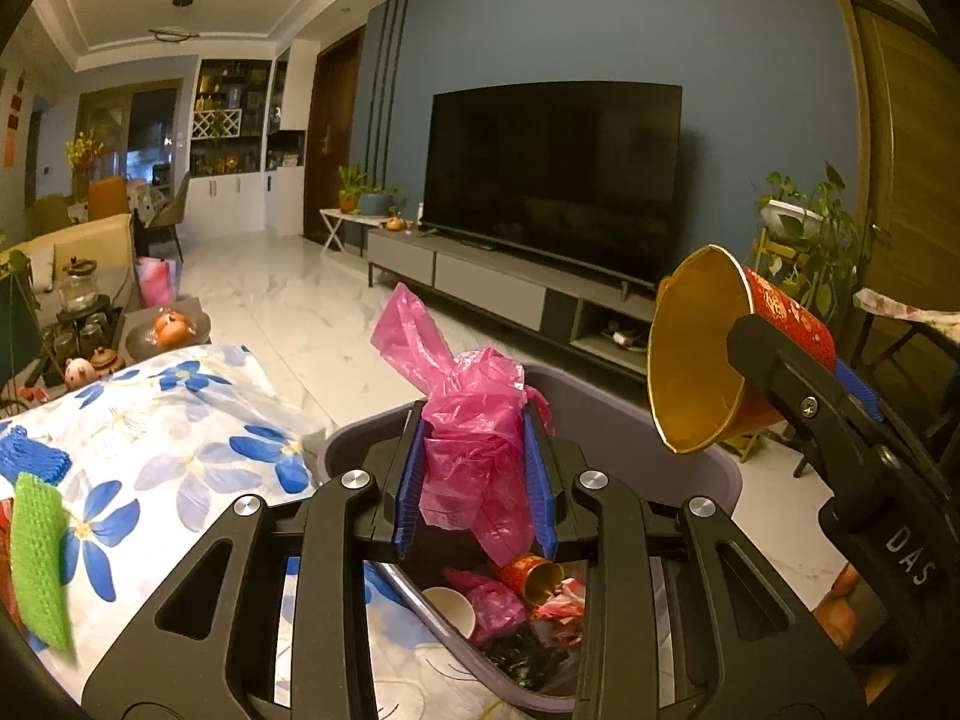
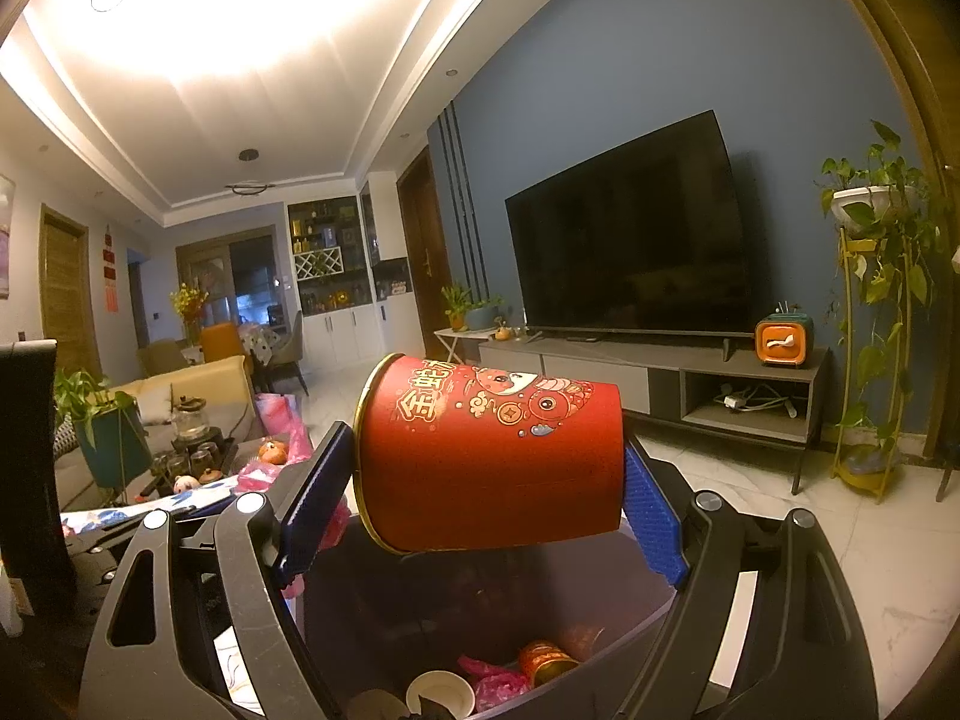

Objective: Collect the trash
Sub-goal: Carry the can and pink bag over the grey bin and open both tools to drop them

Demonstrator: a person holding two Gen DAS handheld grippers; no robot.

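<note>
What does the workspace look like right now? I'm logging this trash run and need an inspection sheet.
Surface: floral cloth beside the bin.
Job's things: pink bag and red cup held over the purple bin; bin already holds a white cup, a small red cup and wrappers.
Clutter: green mesh and blue mesh on the cloth.
Grippers: left gripper shut on the bag; right gripper shut on the cup, tipped sideways.
Cables: loose cords in the TV stand.
Surroundings: TV, plants, tea set.
</note>
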